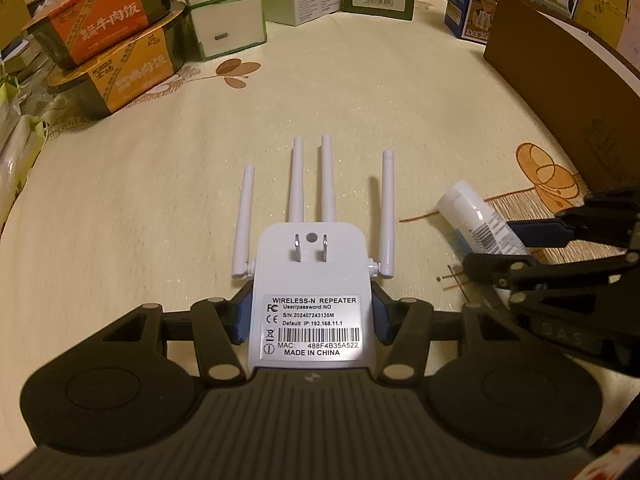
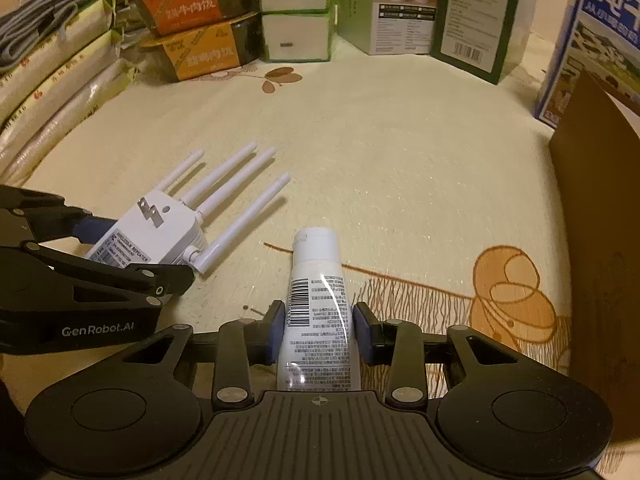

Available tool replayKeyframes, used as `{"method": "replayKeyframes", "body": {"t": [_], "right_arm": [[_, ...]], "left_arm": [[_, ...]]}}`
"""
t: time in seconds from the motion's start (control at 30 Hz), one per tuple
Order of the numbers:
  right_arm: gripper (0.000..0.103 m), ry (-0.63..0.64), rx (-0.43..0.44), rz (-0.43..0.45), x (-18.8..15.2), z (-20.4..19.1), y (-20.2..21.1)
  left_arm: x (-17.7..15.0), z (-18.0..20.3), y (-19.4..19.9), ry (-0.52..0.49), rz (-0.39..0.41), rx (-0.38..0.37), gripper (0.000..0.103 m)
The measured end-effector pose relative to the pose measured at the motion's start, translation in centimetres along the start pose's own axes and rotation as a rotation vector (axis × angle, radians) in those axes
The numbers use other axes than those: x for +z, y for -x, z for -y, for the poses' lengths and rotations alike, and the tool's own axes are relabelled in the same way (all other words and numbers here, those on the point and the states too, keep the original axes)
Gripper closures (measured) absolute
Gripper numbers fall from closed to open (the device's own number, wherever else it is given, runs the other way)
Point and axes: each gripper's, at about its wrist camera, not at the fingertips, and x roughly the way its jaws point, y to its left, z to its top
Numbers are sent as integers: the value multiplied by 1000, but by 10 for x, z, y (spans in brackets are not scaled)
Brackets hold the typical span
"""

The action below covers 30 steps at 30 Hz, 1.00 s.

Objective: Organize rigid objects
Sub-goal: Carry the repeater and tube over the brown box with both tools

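Left gripper (image 1: 310,314): clamped on the white repeater (image 1: 312,280), label up, low over the tablecloth (image 1: 160,208).
Right gripper (image 2: 316,328): closed on the white tube (image 2: 316,312), cap forward.
Surroundings: brown box (image 2: 592,220) stands to the right.
Risk: the antennas (image 1: 326,178) could be snagged on the tube; the glossy tube could be squeezed out.

Dim, warm yellowish indoor light; soft short shadows; glare streak along the white tube (image 2: 316,312); strong fisheye bending, dark vignetted corners, slightly soft edges.
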Motion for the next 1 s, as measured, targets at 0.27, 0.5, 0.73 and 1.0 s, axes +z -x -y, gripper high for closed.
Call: {"method": "replayKeyframes", "body": {"t": [0.27,0.5,0.73,1.0], "right_arm": [[70,-45,13,30,-5,3,21],[70,-78,14,72,-1,11,45],[69,-132,0,126,9,29,75],[69,-183,-34,221,17,53,120]], "left_arm": [[0,3,17,-1,26,-6,51],[10,13,39,-12,79,-18,51],[29,29,63,-36,136,-47,51],[57,61,89,-84,215,-72,51]]}}
